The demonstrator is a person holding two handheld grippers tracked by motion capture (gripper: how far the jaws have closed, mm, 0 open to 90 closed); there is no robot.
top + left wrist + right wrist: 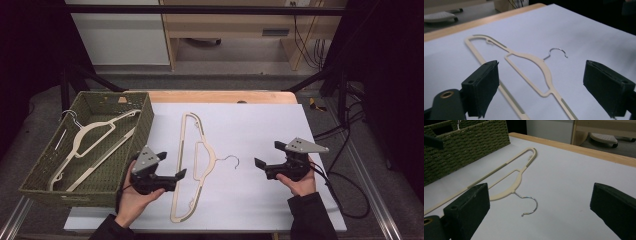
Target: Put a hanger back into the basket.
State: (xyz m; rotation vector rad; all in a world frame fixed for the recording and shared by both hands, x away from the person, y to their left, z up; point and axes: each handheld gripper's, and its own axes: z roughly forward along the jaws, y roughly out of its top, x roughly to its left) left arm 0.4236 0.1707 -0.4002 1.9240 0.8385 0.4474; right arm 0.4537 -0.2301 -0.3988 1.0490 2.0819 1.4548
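A cream plastic hanger (181, 150) lies flat on the white table top (260, 125), its metal hook (232, 159) pointing right. My left gripper (172, 165) sits just left of the hanger with its jaws open and empty; in the left gripper view the hanger (546, 70) lies ahead between the jaws of the left gripper (541, 63). My right gripper (267, 154) is held to the right of the hook, open and empty. In the right gripper view the hanger (506, 192) and its hook (534, 205) lie ahead of the right gripper (541, 187).
A green woven basket (65, 195) stands at the table's left edge and holds two cream hangers (85, 137); its wall (466, 145) is also in the right gripper view. A wooden table edge (220, 96) runs along the back. Cables hang at the right.
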